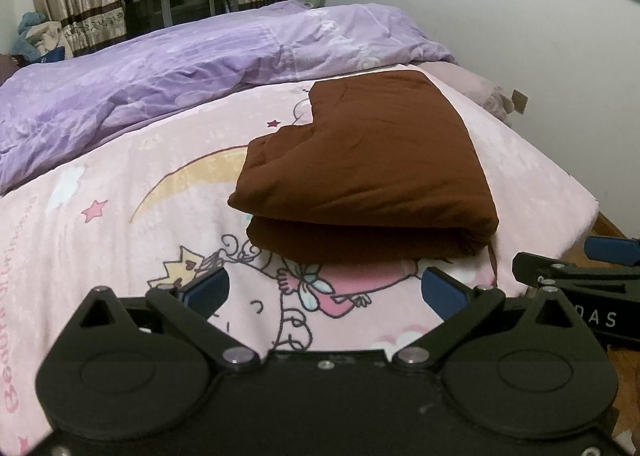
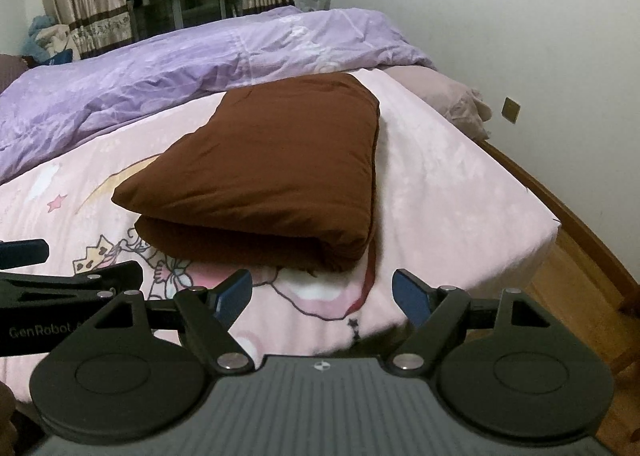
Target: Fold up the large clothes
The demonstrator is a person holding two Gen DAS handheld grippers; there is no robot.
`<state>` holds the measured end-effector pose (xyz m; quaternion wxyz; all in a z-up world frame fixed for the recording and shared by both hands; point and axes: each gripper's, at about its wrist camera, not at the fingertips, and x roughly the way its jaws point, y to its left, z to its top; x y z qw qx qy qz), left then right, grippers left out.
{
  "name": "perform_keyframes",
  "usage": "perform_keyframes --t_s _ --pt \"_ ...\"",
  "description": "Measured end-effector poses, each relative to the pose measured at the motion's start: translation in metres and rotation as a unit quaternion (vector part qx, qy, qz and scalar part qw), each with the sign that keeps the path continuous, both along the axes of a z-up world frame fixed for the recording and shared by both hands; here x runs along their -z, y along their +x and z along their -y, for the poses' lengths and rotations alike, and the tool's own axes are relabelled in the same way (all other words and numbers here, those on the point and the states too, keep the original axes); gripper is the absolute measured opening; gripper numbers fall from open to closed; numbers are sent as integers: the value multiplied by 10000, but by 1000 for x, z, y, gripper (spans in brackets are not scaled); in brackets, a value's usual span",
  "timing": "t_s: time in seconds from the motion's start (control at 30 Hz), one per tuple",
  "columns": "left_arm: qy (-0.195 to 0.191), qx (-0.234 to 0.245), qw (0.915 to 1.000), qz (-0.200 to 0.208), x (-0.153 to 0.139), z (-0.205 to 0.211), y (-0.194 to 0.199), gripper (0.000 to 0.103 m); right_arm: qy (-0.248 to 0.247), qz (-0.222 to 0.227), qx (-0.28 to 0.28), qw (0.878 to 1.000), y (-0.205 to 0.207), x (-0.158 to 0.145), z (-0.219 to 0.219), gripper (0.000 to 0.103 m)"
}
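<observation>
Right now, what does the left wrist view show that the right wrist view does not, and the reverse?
Only the left wrist view shows the stepped, notched left edge of the folded brown padded garment and the right tool side-on at its right border. Only the right wrist view shows the curved wooden bed frame, the wooden floor, and the left tool side-on at its left border. Both show the garment folded in two layers on the pink cartoon-print bed sheet, the crumpled purple duvet behind, and each view's own tool open and empty.
</observation>
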<state>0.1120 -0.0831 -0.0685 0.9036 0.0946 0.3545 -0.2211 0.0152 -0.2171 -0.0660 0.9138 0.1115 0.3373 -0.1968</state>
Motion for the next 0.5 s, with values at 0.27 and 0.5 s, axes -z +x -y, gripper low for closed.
perform_keyframes --t_s 0.27,0.5 --pt "30 23 10000 26 0 0 0 103 54 -21 -3 10000 0 2 2 93" --pt "13 -3 10000 27 2 0 3 103 52 -22 -18 10000 1 2 3 93"
